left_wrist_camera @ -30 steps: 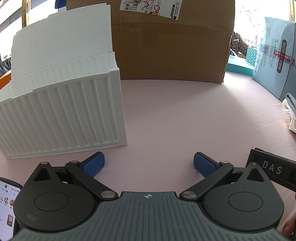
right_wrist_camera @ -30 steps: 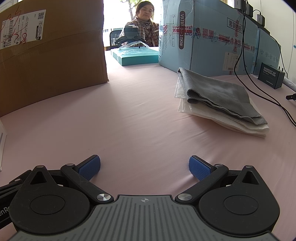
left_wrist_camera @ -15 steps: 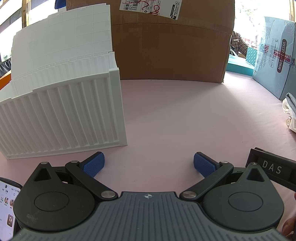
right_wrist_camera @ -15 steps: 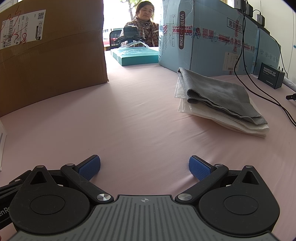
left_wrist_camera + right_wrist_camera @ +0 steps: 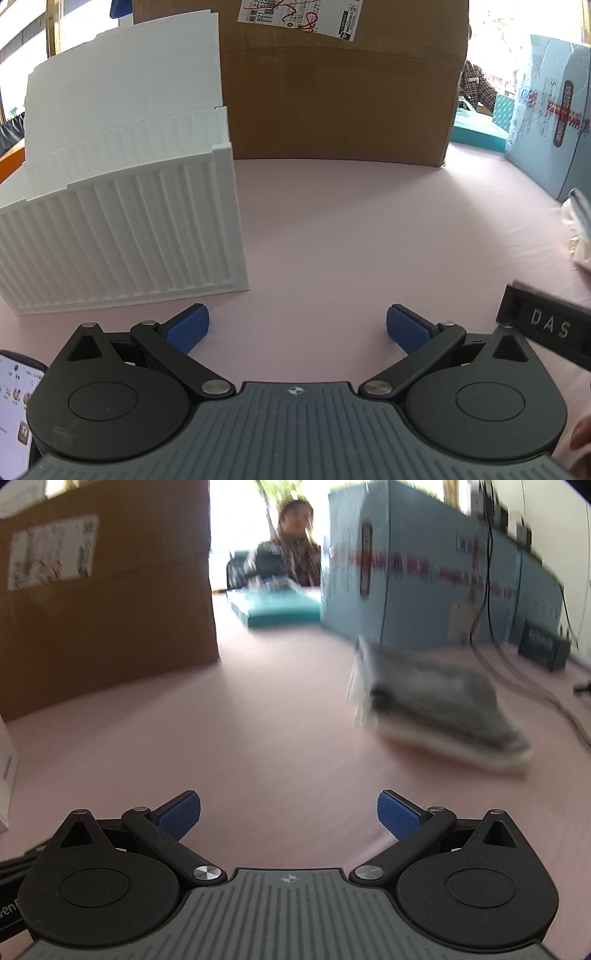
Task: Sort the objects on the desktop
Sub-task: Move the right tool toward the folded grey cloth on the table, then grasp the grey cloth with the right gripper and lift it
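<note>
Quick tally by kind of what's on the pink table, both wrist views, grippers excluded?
Cardboard box: 1
White ribbed organizer: 1
Light blue cartons: 1 block; count unclear in the blur
Teal flat box: 1
Folded cloth stack: 1
Small dark box: 1
Phone: 1
Total: 7

Each camera sits low behind its own tongs, looking forward along them just over the pink worktop [image 5: 351, 229]. The left view faces a brown carton [image 5: 332, 92] straight ahead, with a white ribbed bin [image 5: 122, 236] close by, ahead-left of the left tongs [image 5: 297, 326]. The right view — blurred — faces past the right tongs [image 5: 289, 812] toward folded cloths [image 5: 436, 698] ahead-right. Both views share the carton, a teal box [image 5: 277, 607] and a blue carton [image 5: 424, 583] — and the worktop between.
</note>
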`<move>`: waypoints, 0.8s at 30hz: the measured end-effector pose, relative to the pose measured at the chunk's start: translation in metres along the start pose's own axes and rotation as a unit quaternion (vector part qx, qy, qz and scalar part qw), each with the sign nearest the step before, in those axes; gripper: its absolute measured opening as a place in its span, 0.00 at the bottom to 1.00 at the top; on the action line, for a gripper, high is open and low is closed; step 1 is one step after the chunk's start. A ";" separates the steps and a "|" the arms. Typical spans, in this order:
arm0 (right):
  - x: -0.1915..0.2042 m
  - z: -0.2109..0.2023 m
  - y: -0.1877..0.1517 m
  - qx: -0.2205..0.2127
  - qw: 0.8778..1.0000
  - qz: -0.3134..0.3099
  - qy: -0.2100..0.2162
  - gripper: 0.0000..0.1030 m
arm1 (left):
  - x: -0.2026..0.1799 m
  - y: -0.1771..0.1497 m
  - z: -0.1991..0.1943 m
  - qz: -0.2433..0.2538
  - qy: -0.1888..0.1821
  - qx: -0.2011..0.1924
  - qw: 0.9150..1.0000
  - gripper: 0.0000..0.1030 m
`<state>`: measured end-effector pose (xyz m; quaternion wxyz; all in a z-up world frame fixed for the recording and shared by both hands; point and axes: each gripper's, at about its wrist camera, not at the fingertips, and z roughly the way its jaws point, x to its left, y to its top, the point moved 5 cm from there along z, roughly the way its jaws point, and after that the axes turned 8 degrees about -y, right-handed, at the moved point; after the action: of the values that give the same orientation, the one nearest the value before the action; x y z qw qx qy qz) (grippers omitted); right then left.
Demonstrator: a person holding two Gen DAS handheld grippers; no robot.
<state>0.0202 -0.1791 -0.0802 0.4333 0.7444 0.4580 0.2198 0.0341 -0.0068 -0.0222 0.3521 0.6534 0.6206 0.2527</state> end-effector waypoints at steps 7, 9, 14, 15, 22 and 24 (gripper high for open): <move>-0.032 -0.025 0.039 -0.104 0.988 0.025 0.112 1.00 | -0.044 0.027 -0.048 0.072 -0.037 -0.093 0.992 1.00; -0.066 -0.017 0.057 -0.106 0.981 0.088 0.133 1.00 | -0.059 0.039 -0.060 0.083 -0.057 -0.116 0.988 1.00; -0.169 0.029 0.080 -0.054 0.947 0.261 0.180 1.00 | -0.111 0.068 -0.050 0.053 -0.189 -0.092 0.976 1.00; -0.187 0.038 0.080 -0.043 0.939 0.286 0.188 1.00 | -0.122 0.071 -0.044 0.047 -0.212 -0.084 0.973 1.00; -0.246 0.076 0.070 -0.001 0.923 0.311 0.226 1.00 | -0.207 0.081 0.011 0.033 -0.325 -0.024 0.945 0.99; -0.248 0.082 0.070 0.006 0.921 0.314 0.232 0.97 | -0.222 0.083 0.019 0.034 -0.356 -0.010 0.934 0.96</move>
<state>-0.0066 -0.4461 -0.0469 0.2193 0.7805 0.2900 0.5085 0.0788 -0.2277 0.0537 0.5479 0.7174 0.4297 0.0216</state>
